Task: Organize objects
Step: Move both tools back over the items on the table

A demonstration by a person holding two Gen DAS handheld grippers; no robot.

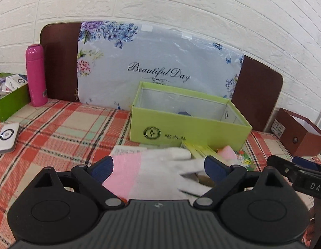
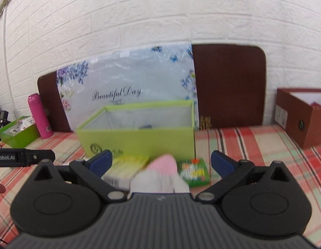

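Note:
A white and pink glove-like cloth (image 1: 160, 172) lies on the plaid sheet, right in front of my left gripper (image 1: 158, 167). That gripper's blue pads stand wide apart on either side of the cloth without pressing it. My right gripper (image 2: 161, 161) is open too, with the same cloth (image 2: 160, 176) lying low between its fingers. A yellow-green carton (image 2: 127, 169) and a green packet (image 2: 193, 172) flank the cloth. Behind them stands an open lime green box (image 1: 187, 122), with a dark blue item inside. The other gripper shows at the edge of each view.
A pink bottle (image 1: 36, 74) and a dark green box (image 1: 9, 103) of small items stand at the far left. A white device (image 1: 7, 138) lies near them. A brown box (image 1: 299, 132) sits at the right. A floral package (image 1: 156, 62) leans on the brown headboard.

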